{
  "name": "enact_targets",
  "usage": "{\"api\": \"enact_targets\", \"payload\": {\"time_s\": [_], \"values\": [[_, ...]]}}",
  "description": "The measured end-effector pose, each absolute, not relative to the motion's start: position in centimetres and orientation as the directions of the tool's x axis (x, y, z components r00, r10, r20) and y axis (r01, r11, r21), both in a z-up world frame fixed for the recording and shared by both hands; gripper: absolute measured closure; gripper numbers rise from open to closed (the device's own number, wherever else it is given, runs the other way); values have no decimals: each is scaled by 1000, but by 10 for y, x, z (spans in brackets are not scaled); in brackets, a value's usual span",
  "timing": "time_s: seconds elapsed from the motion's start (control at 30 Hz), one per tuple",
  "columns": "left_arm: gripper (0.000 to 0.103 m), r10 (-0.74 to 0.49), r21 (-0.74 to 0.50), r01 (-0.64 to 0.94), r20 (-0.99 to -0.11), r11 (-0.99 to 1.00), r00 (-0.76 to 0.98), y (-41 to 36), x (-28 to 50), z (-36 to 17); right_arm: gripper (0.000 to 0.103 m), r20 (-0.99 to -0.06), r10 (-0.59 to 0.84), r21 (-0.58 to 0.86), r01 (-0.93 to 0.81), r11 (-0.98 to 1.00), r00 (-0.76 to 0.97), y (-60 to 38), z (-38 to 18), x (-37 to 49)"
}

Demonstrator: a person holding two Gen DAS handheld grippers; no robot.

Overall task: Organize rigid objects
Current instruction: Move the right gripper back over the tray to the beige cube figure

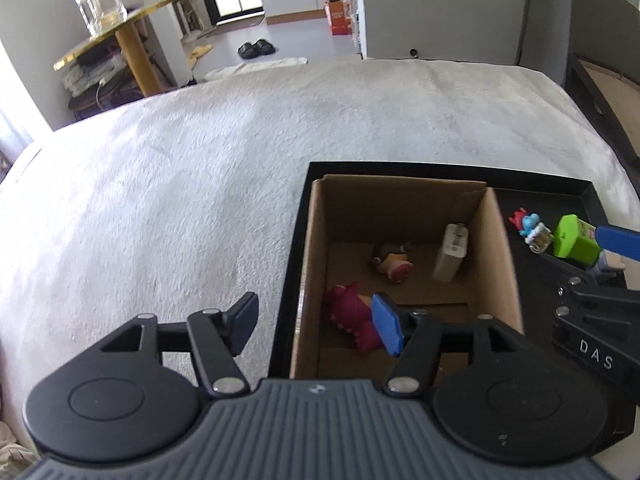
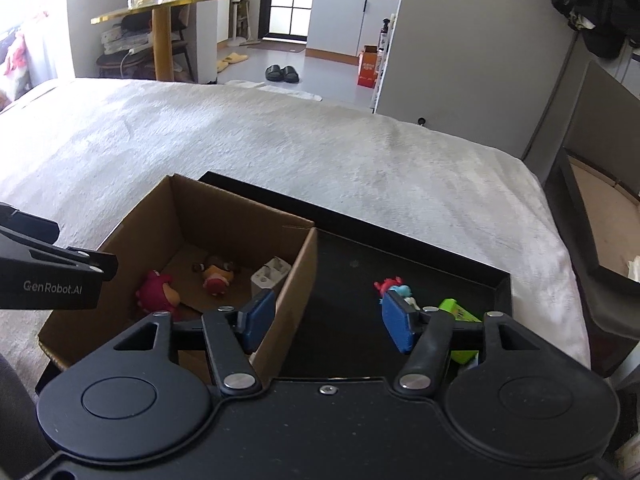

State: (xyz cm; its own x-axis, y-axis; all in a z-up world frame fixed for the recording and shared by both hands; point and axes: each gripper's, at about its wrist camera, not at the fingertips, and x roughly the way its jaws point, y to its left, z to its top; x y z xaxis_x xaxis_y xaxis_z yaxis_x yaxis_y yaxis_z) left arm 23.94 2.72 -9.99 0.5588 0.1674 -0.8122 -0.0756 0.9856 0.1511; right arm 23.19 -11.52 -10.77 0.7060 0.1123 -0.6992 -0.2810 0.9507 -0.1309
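A home: a bed (image 2: 320, 152) with white blanket, slippers (image 2: 282, 73) on the floor, kitchen counter (image 2: 352, 20) beyond.

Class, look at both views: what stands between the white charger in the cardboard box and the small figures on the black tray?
The cardboard box's right wall stands between the white charger and the small figures, then bare black tray. The right wrist view shows it best.

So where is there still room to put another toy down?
In the cardboard box, the bare floor between the pink dinosaur and the white charger. In the black tray, the dark stretch beside the box wall. It is crowded around the green toy and the blue figure.
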Motion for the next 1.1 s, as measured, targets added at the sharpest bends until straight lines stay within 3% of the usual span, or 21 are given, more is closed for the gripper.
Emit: {"api": "enact_targets", "payload": {"time_s": [1.1], "values": [[32,238,322,32,-759,946,606,-87,236,-90,36,-669,115,11,-145,989,735,-233,-116,224]]}}
